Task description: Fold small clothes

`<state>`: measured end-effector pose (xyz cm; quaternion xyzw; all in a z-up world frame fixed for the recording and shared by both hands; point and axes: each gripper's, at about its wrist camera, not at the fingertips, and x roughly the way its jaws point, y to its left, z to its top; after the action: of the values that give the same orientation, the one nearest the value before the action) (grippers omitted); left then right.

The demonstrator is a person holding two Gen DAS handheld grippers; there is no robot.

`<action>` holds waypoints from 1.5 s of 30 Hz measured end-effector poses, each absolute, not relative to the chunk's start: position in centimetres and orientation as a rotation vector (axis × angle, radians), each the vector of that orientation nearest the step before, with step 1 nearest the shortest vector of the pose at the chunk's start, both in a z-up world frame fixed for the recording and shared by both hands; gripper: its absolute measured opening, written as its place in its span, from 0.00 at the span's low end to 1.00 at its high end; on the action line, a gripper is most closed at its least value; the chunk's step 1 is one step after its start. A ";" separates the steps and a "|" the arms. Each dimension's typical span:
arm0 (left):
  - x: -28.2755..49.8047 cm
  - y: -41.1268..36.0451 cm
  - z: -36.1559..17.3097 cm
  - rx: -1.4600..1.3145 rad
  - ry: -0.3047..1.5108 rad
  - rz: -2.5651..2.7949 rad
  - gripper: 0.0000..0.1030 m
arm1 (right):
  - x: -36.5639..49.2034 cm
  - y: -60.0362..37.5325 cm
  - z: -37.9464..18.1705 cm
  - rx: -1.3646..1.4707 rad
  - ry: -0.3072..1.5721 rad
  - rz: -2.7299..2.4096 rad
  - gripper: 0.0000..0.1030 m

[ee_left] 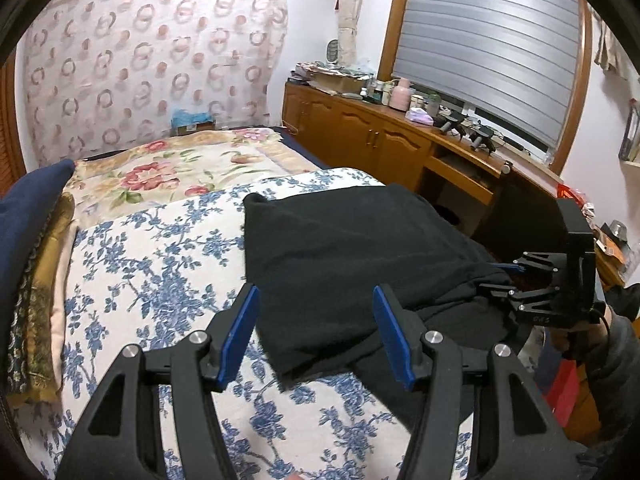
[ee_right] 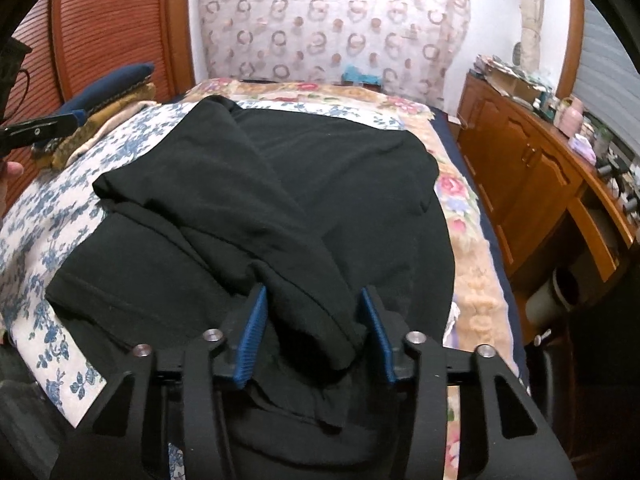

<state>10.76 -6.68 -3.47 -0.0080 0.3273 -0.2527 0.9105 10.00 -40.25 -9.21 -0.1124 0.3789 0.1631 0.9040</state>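
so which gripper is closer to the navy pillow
Left. The left gripper sits right beside the pillow; the right gripper is over the black garment, well away.

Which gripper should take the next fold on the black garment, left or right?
Right, probably. The right gripper is open with a bunched fold of the black garment between its fingers. The left gripper is open too, but hovers at the garment's edge over the blue floral sheet.
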 end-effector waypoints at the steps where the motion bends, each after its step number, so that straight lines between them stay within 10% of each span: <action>1: 10.8 -6.4 -3.6 -0.023 0.674 -0.518 0.56 | 10.0 -40.1 -9.2 -0.242 0.780 0.346 0.33; 5: 10.8 -5.8 -3.9 -0.043 0.676 -0.506 0.56 | 9.7 -39.9 -8.7 -0.262 0.745 0.349 0.11; 18: 10.8 -5.0 -4.7 -0.062 0.678 -0.489 0.56 | 6.4 -39.2 -3.5 -0.222 0.543 0.365 0.08; 32: 10.0 -5.2 -4.1 -0.058 0.646 -0.468 0.56 | 6.4 -41.7 -7.6 -0.222 0.740 0.299 0.09; 45: 9.9 -5.1 -4.1 -0.056 0.633 -0.449 0.56 | 6.0 -42.1 -8.3 -0.224 0.773 0.282 0.45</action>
<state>9.90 -5.12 -4.13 -0.0271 0.3087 -0.2189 0.9252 5.95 -42.05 -8.26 -0.1087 0.3748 0.1366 0.9105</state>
